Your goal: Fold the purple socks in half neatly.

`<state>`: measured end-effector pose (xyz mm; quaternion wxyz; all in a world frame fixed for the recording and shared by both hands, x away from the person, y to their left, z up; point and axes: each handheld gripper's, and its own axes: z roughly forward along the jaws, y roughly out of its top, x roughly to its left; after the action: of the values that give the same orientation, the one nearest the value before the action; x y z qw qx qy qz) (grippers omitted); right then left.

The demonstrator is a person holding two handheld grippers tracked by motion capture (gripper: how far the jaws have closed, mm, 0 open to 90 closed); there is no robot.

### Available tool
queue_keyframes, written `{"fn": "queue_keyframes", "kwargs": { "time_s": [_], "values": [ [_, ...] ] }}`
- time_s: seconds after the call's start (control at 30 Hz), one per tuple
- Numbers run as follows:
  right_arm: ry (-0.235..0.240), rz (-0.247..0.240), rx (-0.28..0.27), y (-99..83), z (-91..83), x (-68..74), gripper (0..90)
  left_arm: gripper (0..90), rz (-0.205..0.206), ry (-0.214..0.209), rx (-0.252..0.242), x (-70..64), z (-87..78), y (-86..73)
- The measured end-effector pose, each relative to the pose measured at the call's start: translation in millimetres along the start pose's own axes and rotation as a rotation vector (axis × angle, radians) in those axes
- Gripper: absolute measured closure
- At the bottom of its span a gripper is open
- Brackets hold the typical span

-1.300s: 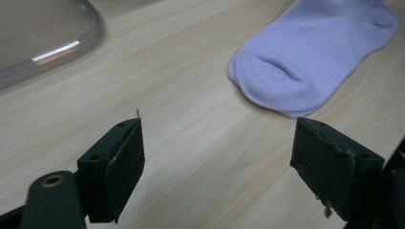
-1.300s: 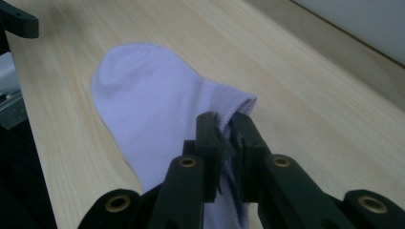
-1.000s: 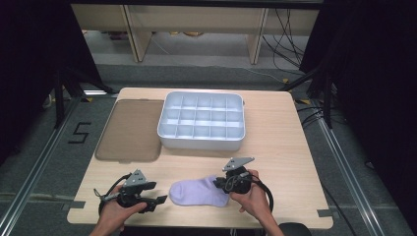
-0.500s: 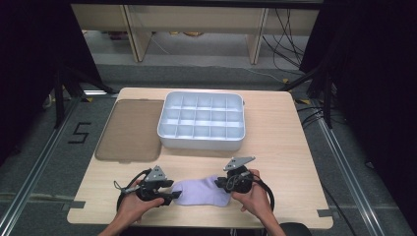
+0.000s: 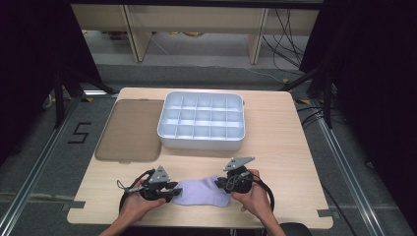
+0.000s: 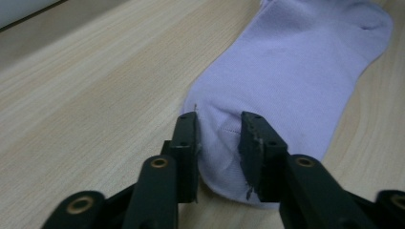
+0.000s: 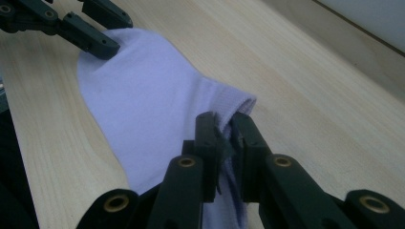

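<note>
A lilac sock [image 5: 199,192] lies flat near the front edge of the wooden table [image 5: 280,147], between the two hand-held grippers. My left gripper [image 5: 171,192] is at the sock's toe end, and in the left gripper view the left gripper [image 6: 218,143] pinches puckered fabric of the sock [image 6: 296,71] between its jaws. My right gripper [image 5: 221,186] is at the cuff end. The right gripper view has the right gripper [image 7: 224,129] shut tight on the ribbed cuff of the sock [image 7: 143,100], with the left gripper [image 7: 112,31] farther off at the toe.
A white tray [image 5: 201,142] divided into several compartments stands in the middle of the table, beyond the sock. A flat brown lid [image 5: 130,129] lies to its left. Bare wood extends to the right of the tray and the right hand.
My left gripper has moved right from the table's front left to the sock's toe end and closed on it. The right gripper has stayed at the cuff.
</note>
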<state>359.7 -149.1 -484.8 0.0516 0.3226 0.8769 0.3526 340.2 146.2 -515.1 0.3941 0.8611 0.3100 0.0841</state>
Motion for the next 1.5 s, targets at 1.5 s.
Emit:
{"fn": "queue_keyframes", "kwargs": {
  "time_s": [1.5],
  "values": [
    [0.121, -0.185, 0.083, 11.8, 41.5, 47.9, 86.7, 83.1, 0.015, -0.070, -0.077, -14.5, -36.3, 16.2]
  ]
}}
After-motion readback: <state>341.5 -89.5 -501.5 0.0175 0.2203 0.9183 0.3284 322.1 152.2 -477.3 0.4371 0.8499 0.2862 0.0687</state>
